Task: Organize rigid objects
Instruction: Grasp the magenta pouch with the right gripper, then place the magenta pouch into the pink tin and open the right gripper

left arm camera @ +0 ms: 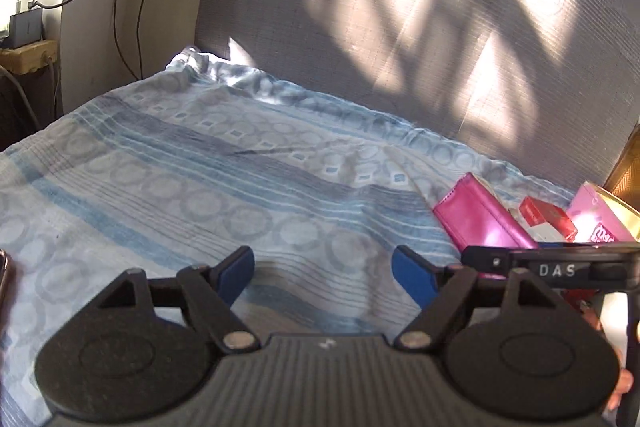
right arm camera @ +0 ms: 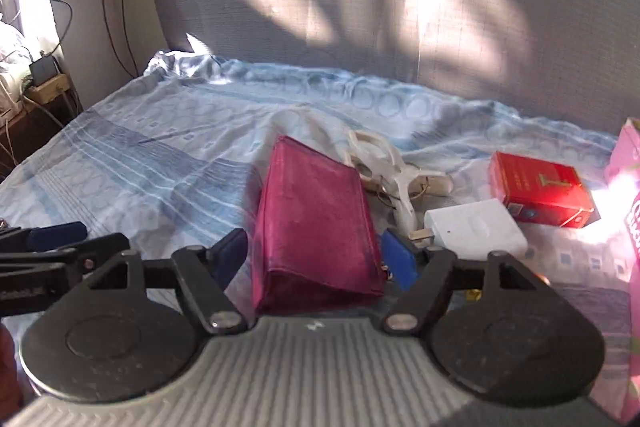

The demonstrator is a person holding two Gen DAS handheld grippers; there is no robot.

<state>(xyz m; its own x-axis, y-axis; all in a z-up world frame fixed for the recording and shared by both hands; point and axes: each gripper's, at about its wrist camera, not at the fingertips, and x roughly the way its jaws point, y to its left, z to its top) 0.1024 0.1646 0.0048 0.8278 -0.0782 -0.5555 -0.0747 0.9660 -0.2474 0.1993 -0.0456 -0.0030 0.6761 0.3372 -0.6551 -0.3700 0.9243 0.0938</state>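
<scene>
Rigid objects are gathered on the right part of a blue patterned bedsheet (right arm camera: 160, 147): a magenta pouch (right arm camera: 316, 227), a white clip-like tool (right arm camera: 396, 175), a white flat box (right arm camera: 476, 231), a red carton (right arm camera: 540, 195) and a pink box (right arm camera: 624, 163) at the far right edge. From the left wrist view the same pouch (left arm camera: 476, 219), red carton (left arm camera: 548, 219) and pink box (left arm camera: 600, 215) are seen grouped close together beside the gray upholstered backrest (left arm camera: 400, 27).

The right gripper (right arm camera: 314, 259) is set wide, with the near end of the pouch lying between its blue pads. Whether the pads press on the pouch cannot be told for certain; a small gap seems to be left on the left side, so it is judged that the pouch is straddled rather than clamped. The left gripper (left arm camera: 322, 275) is also spread wide and nothing is held in it; only bare sheet is seen between its fingers.

The step in hand is judged to be a pick or a release of the pouch. If a pick is meant, the jaws need to be closed squarely on the pouch's narrow sides before any lift, since the soft wall may buckle.

Ample open room is offered by the left and middle of the sheet, where a sorted row could be laid. The right side is crowded: the clip tool lies just beside the pouch, and the white box is near the right pad. The sheet's left edge drops toward a dark side table (right arm camera: 36, 123) with cables, which is best avoided.
</scene>
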